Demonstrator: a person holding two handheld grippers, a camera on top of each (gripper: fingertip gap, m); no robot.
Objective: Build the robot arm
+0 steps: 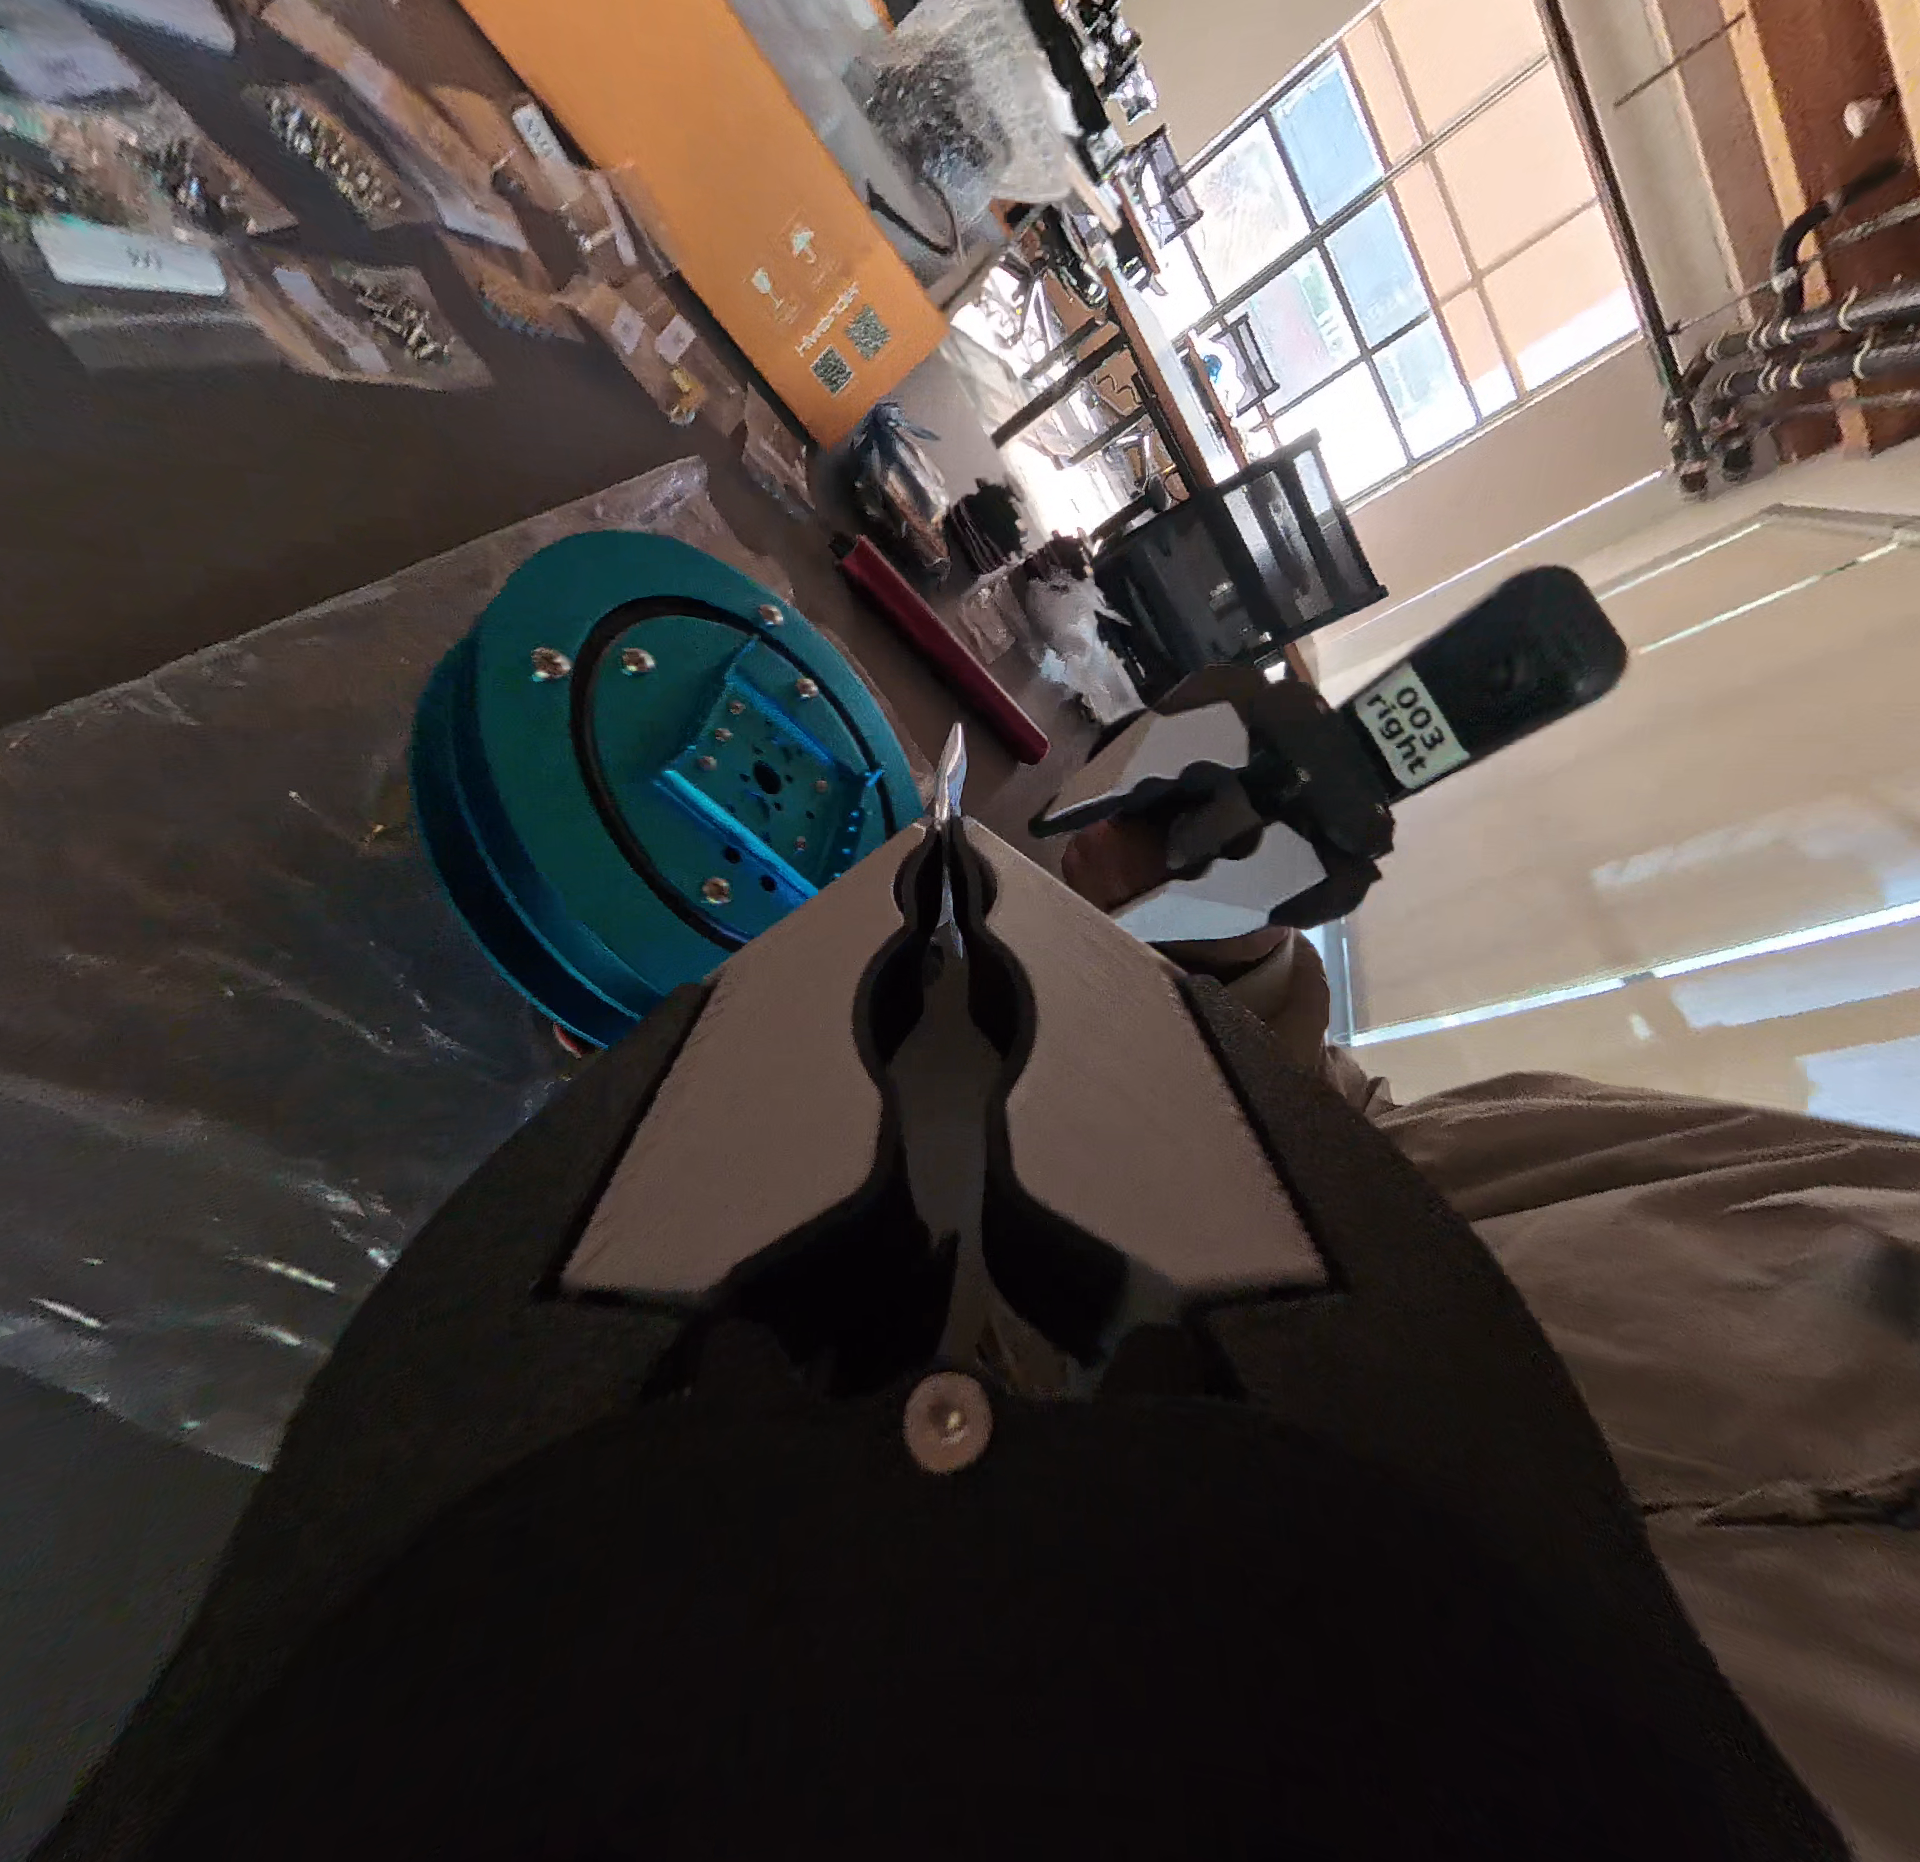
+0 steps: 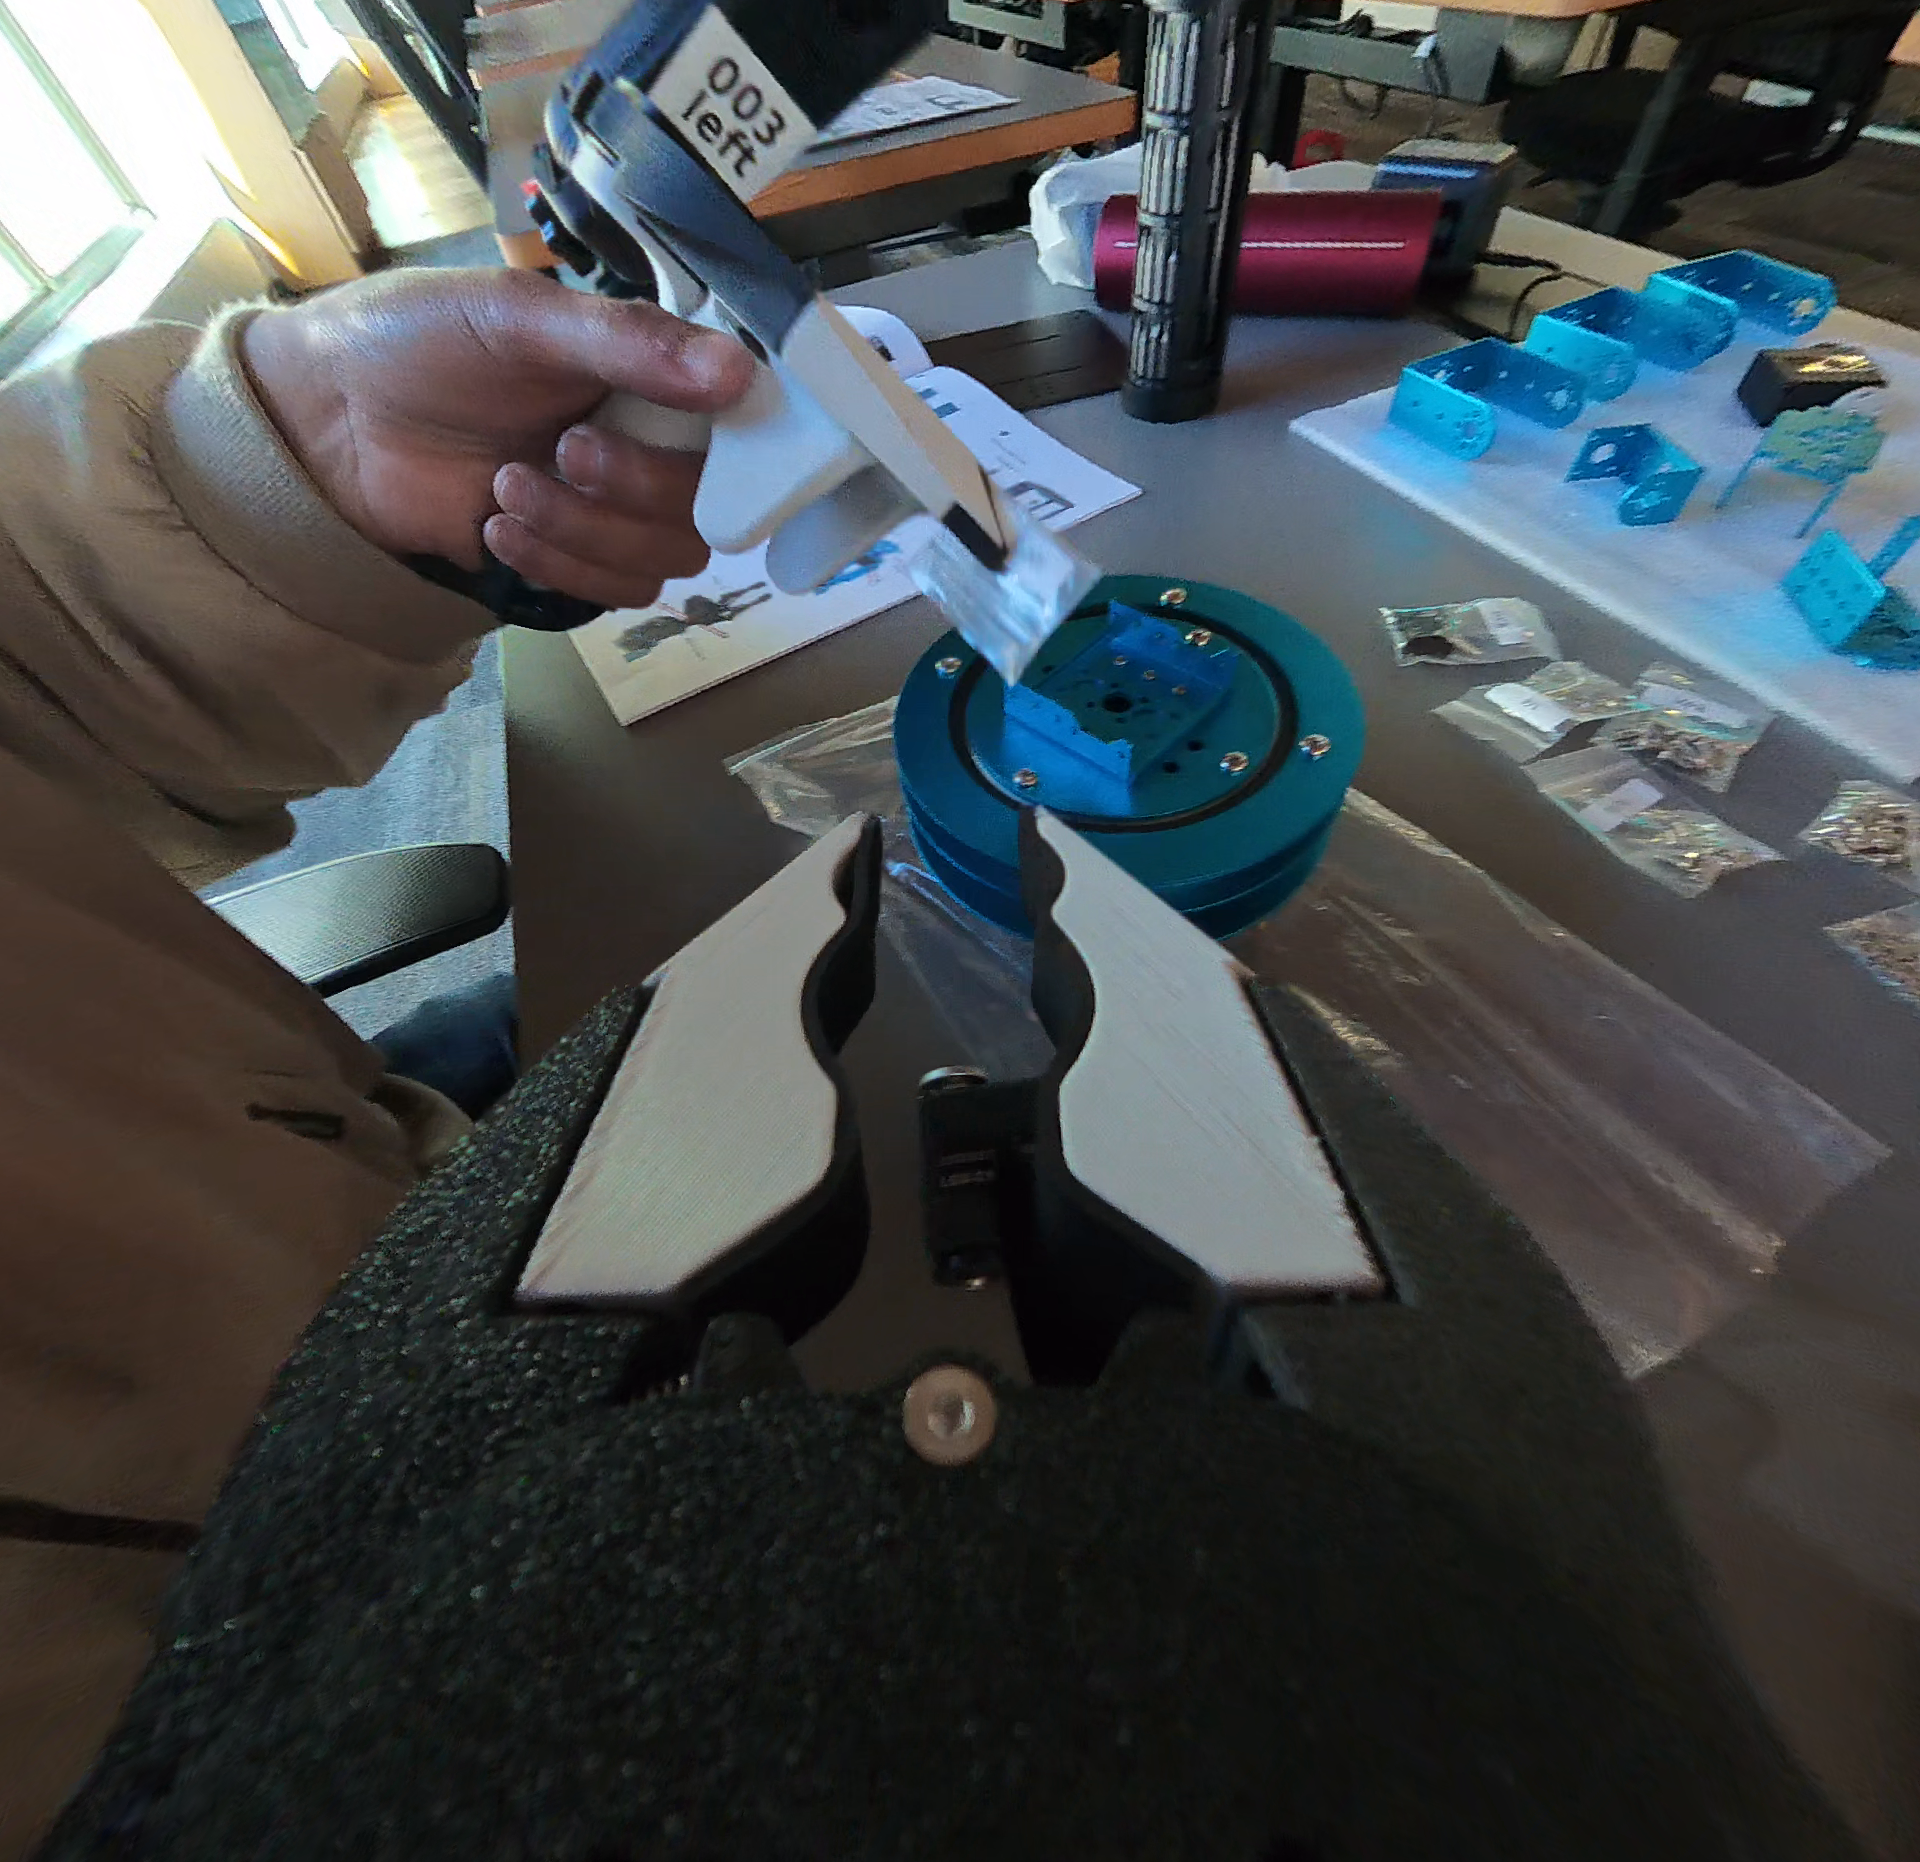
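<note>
A blue round metal base (image 2: 1127,763) with a blue bracket (image 2: 1122,695) screwed on top sits on a dark table over a clear plastic sheet (image 2: 1507,1033); it also shows in the left wrist view (image 1: 644,794). My left gripper (image 1: 948,836) is shut on a small clear plastic bag (image 1: 951,773), held tilted in the air. In the right wrist view that bag (image 2: 1003,602) hangs just above the base's left rim, below the left gripper (image 2: 982,539). My right gripper (image 2: 951,836) is open and empty, just in front of the base; it also shows in the left wrist view (image 1: 1091,825).
A red cylinder (image 2: 1262,249) and a black cylinder (image 2: 1195,181) stand at the back. A white board (image 2: 1455,493) holds several blue brackets (image 2: 1486,394). Several small parts bags (image 2: 1642,742) lie on the right. A paper booklet (image 2: 831,586) lies left. An orange box (image 1: 675,150) stands behind. The left gripper's tips are roughly 7 cm from the right gripper's. To reach the black cylinder (image 2: 1195,181) in a straight line is about 35 cm for my left fingers, about 40 cm for my right.
</note>
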